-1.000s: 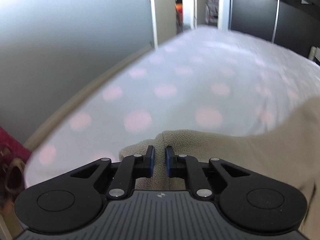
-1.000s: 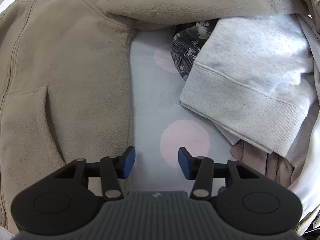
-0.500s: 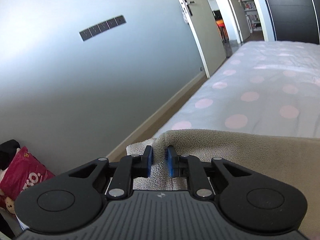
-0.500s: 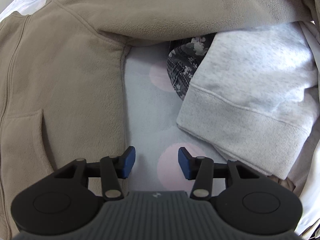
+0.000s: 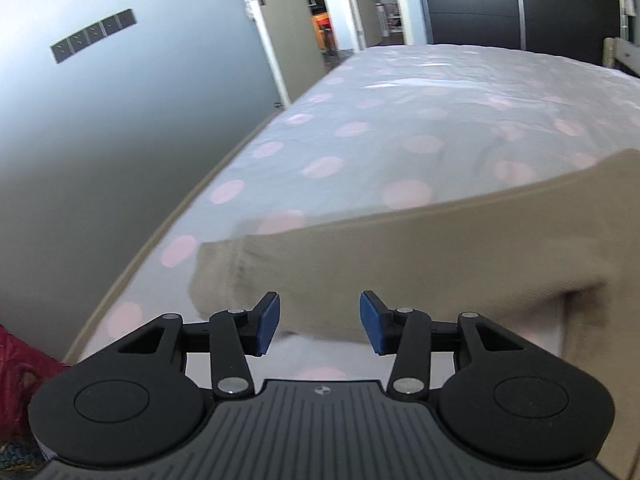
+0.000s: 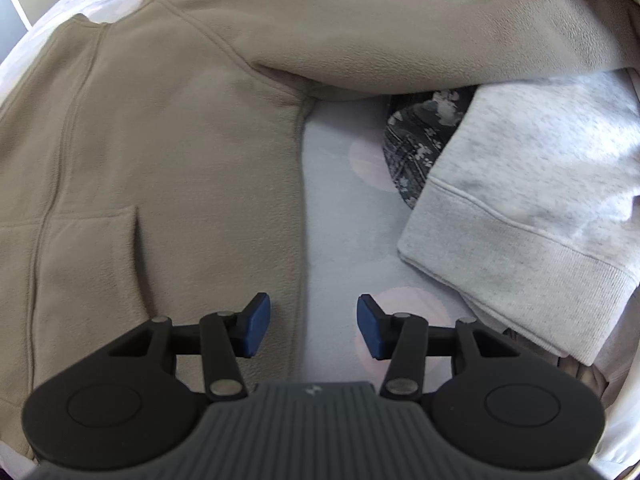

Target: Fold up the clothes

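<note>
A beige fleece jacket [image 6: 168, 168] lies spread on the polka-dot bed sheet [image 6: 340, 240], with one sleeve [image 5: 400, 256] stretched flat toward the bed's left edge. My left gripper [image 5: 319, 322] hovers over that sleeve near its cuff; its jaws are opening and nothing is pinched between the blue pads. My right gripper [image 6: 313, 326] stands open above the jacket's right side seam, one pad over fleece and the other over sheet. The jacket's other sleeve [image 6: 420, 44] runs across the top of the right wrist view.
A grey sweatshirt [image 6: 532, 208] and a dark patterned garment [image 6: 416, 144] lie in a pile right of the jacket. The bed edge [image 5: 152, 248] borders a grey wall and an open doorway [image 5: 320, 28]. A red bag [image 5: 20, 364] sits on the floor at left.
My left gripper carried the sleeve cuff out toward the bed edge, then let go and spread its jaws; the sleeve now lies flat. The right gripper barely shifted and opened slightly wider.
</note>
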Action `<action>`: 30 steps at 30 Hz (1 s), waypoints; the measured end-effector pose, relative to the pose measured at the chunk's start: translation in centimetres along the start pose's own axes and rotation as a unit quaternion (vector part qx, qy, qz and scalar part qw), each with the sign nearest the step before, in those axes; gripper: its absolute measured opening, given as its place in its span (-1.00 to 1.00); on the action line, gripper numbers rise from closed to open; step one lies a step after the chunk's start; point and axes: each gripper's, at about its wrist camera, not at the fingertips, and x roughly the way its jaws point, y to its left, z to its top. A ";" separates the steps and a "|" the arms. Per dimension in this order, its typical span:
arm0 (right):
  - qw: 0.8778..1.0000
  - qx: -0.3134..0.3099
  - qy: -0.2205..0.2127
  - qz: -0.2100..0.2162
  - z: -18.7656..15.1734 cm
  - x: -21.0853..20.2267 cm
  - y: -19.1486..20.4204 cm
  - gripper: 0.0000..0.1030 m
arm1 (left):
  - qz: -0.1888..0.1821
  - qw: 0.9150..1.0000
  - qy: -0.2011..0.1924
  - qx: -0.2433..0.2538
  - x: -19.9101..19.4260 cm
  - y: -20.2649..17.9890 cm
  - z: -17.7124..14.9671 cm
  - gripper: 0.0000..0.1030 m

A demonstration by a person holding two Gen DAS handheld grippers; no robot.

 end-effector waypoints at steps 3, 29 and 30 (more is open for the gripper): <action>1.000 -0.007 -0.019 0.005 -0.8 -1.0 0.3 0.06 | -0.086 0.996 0.010 0.024 -2.7 -2.0 -2.9 -0.12; 0.989 0.067 0.086 0.104 -10.3 0.0 -1.4 0.14 | -0.248 0.952 0.164 0.079 -4.5 -10.5 -18.4 0.05; 0.987 0.069 0.095 0.110 -10.7 0.3 -1.2 0.16 | -0.246 0.952 0.166 0.077 -4.4 -10.7 -18.4 0.07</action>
